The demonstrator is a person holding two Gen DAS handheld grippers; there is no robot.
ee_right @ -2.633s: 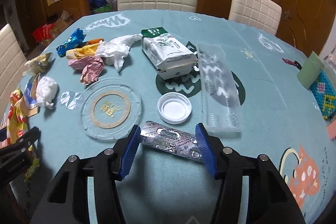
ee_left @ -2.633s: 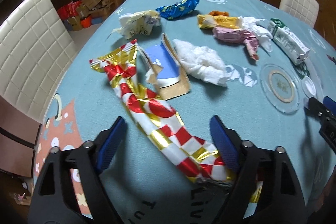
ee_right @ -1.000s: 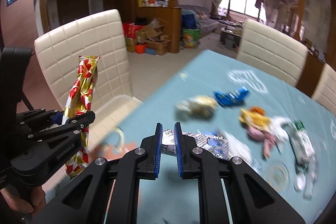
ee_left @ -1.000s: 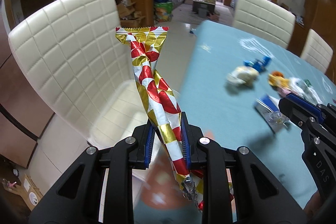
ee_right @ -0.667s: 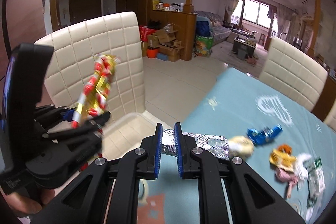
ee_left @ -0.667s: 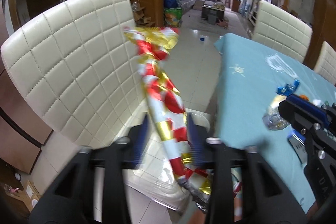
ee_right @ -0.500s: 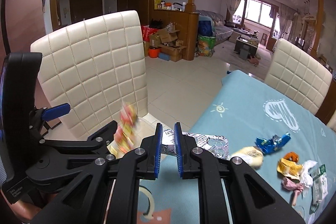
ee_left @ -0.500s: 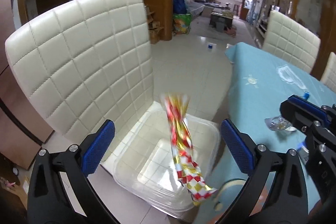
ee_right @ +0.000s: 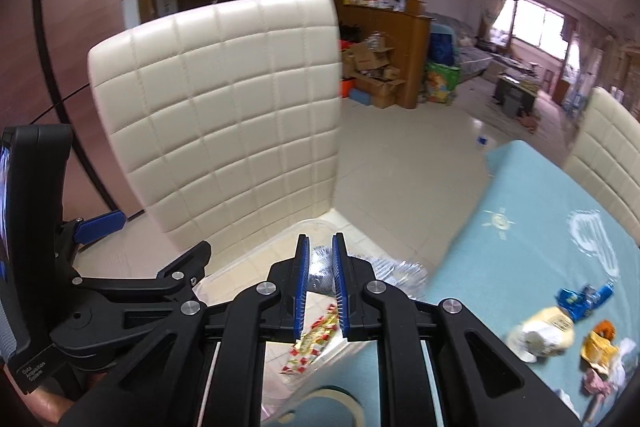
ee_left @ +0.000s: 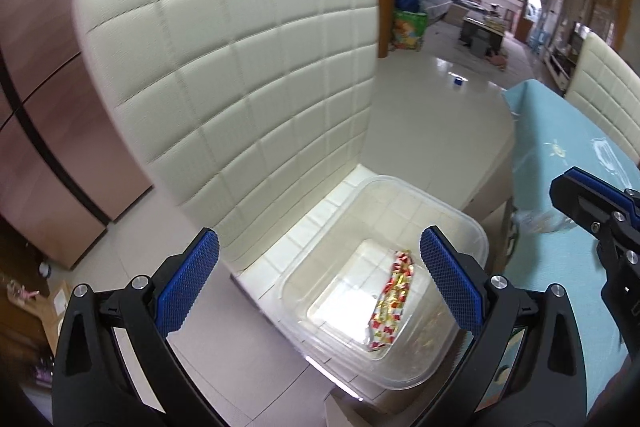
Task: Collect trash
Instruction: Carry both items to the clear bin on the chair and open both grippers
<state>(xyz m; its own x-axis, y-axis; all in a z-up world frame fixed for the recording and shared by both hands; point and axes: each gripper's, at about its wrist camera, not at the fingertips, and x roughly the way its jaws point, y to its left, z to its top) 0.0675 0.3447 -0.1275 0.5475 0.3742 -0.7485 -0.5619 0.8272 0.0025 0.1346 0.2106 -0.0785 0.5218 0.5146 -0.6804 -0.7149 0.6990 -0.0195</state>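
A clear plastic bin (ee_left: pixel 472 227) stands on the seat of a cream quilted chair (ee_left: pixel 240 67). The red, white and gold wrapper (ee_left: pixel 390 301) lies inside the bin; it also shows in the right wrist view (ee_right: pixel 316 341). My left gripper (ee_left: pixel 318 287) is open and empty above the bin. My right gripper (ee_right: pixel 320 267) is shut on a silver foil blister pack (ee_right: pixel 396 269), held over the bin's near edge (ee_right: pixel 312 225). The right gripper also shows at the right of the left wrist view (ee_left: pixel 592 203).
The teal tablecloth (ee_right: pixel 520 255) lies to the right, with a blue wrapper (ee_right: pixel 584 297), a pale crumpled wrapper (ee_right: pixel 544 331) and an orange wrapper (ee_right: pixel 600 345) on it. A second cream chair (ee_right: pixel 612 147) stands beyond the table. Tiled floor lies behind the chair.
My left gripper opened and the gold wrapper dropped into the bin. Both grippers swung from the table to over the chair. The right gripper kept hold of the blister pack.
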